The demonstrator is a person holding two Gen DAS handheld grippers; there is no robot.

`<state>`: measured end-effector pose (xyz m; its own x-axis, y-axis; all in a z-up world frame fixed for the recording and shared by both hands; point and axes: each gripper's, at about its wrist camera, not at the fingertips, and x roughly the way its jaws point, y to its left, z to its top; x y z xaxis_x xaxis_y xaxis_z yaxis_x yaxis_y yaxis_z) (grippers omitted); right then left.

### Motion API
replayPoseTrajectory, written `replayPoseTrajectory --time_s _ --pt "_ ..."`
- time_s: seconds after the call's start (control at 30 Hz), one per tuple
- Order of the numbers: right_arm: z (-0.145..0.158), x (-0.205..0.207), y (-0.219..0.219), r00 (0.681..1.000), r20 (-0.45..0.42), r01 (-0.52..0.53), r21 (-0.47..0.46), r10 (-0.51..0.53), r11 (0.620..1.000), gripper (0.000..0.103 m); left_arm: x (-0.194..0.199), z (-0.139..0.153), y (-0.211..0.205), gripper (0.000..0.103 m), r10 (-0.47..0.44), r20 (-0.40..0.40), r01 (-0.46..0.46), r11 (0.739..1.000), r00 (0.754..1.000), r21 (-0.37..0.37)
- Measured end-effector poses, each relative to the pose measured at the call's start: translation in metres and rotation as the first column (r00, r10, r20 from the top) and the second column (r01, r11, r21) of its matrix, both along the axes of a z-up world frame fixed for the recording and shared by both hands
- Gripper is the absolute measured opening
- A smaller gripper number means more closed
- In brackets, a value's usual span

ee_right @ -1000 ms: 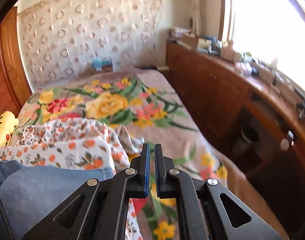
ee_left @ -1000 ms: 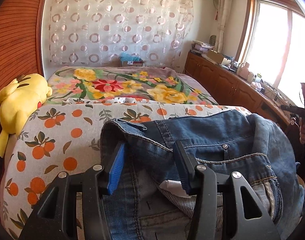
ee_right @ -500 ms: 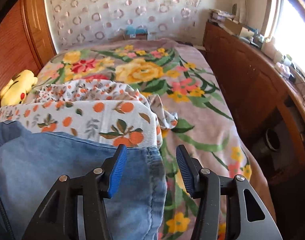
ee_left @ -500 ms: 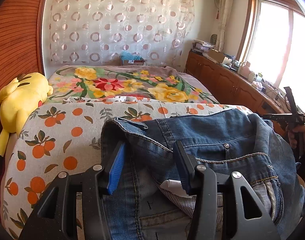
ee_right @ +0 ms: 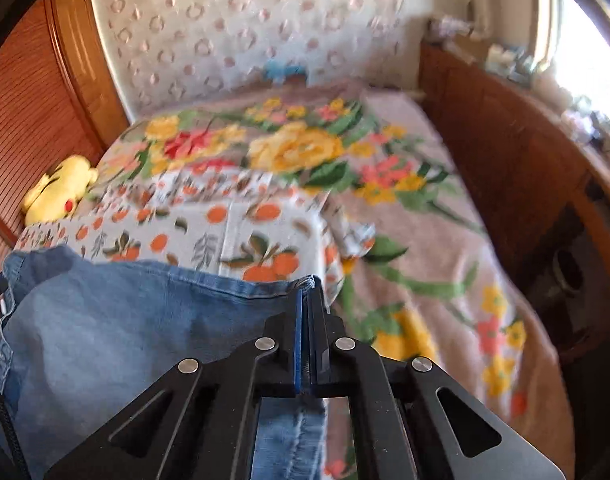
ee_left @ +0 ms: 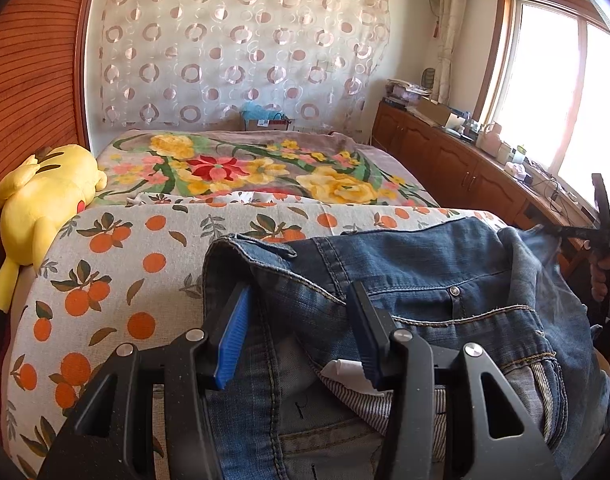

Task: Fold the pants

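My right tongs (ee_right: 308, 300) pinch the hem edge of the blue denim pants (ee_right: 105, 320) lying on the orange-print bedcover (ee_left: 117, 248); left tongs (ee_left: 301, 332) straddle the waistband, spread. Next, I'd close left, then lift both to fold.

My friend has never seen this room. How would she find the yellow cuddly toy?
Start at the bed with the big flowery blanket, then look along its left edge by the ribbed wooden wall. The yellow plush toy lies there beside the orange-print sheet. It is the only plain bright yellow stuffed thing, with a red cheek.
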<state>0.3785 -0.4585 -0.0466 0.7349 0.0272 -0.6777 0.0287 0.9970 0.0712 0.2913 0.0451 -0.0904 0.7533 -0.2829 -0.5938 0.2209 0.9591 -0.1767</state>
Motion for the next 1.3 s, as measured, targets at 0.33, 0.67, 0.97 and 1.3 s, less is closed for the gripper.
replayPoseTrajectory --time_s 0.33,0.67,0.97,1.3 --pt "-0.031 -0.056 -0.042 0.98 -0.165 0.107 -0.028 -0.11 0.994 0.002 -0.001 -0.002 0.005 0.05 0.003 -0.002 -0.003 1.0 1.0 -0.001" --pt "-0.002 -0.028 0.02 0.999 -0.026 -0.031 -0.103 0.029 0.994 0.05 -0.001 -0.001 0.005 0.05 0.002 -0.002 -0.002 1.0 1.0 0.0" --pt "-0.044 0.002 0.089 0.981 -0.074 -0.186 -0.075 0.181 0.98 0.05 0.0 -0.001 0.005 0.05 0.002 -0.003 -0.002 1.0 1.0 0.003" --pt "-0.043 -0.063 0.09 0.989 -0.033 -0.147 -0.04 0.146 0.988 0.05 -0.018 0.017 -0.008 0.05 -0.029 0.033 0.026 0.994 0.999 0.11"
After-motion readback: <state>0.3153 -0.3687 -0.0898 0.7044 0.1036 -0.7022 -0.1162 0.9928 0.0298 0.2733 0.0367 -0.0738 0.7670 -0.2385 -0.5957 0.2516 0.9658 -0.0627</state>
